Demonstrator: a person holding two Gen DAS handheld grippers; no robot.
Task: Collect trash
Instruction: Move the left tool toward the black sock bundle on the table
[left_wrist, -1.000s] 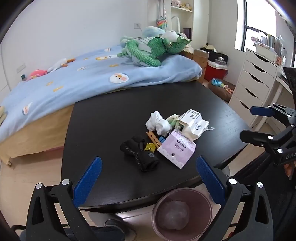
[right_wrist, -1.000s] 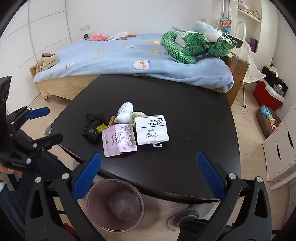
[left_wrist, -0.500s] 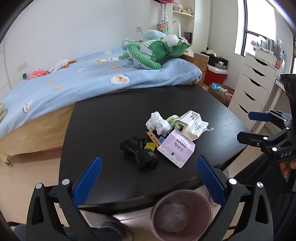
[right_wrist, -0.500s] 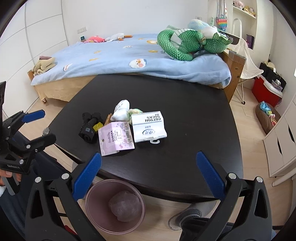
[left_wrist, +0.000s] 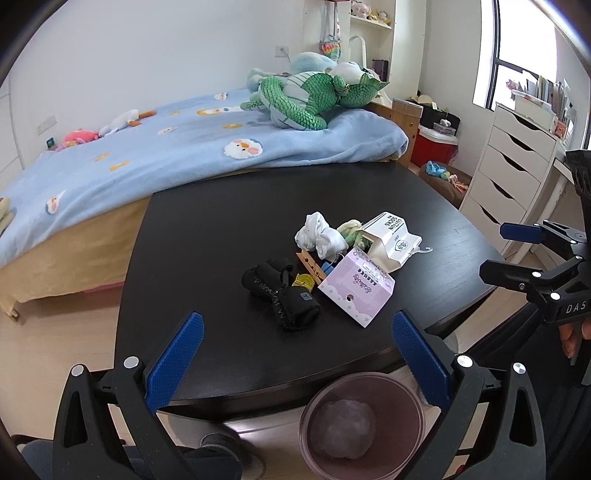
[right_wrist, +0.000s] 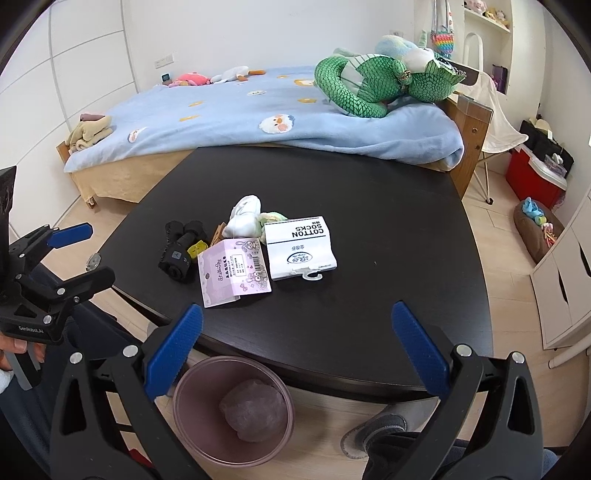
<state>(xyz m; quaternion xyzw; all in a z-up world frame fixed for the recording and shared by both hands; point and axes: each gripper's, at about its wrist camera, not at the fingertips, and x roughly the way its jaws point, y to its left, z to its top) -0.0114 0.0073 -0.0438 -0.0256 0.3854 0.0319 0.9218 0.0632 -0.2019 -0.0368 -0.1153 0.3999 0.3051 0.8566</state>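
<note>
A pile lies on the black table: a pink sock package, a white "cotton socks" package, white balled socks, black socks, a wooden clothespin and a small yellow bit. A translucent pink bin stands on the floor below the near table edge, a crumpled wad inside. My left gripper and right gripper hover open over the near edge, both with nothing between the fingers.
A bed with a blue blanket and a green plush dragon borders the table's far side. White drawers stand at the right. A red box and a brown floor cushion sit beyond. A person's slippered foot rests by the bin.
Both grippers have drifted slightly nearer the table and pile; the view shifted a little. Nothing was taken hold of, and both stay open.
</note>
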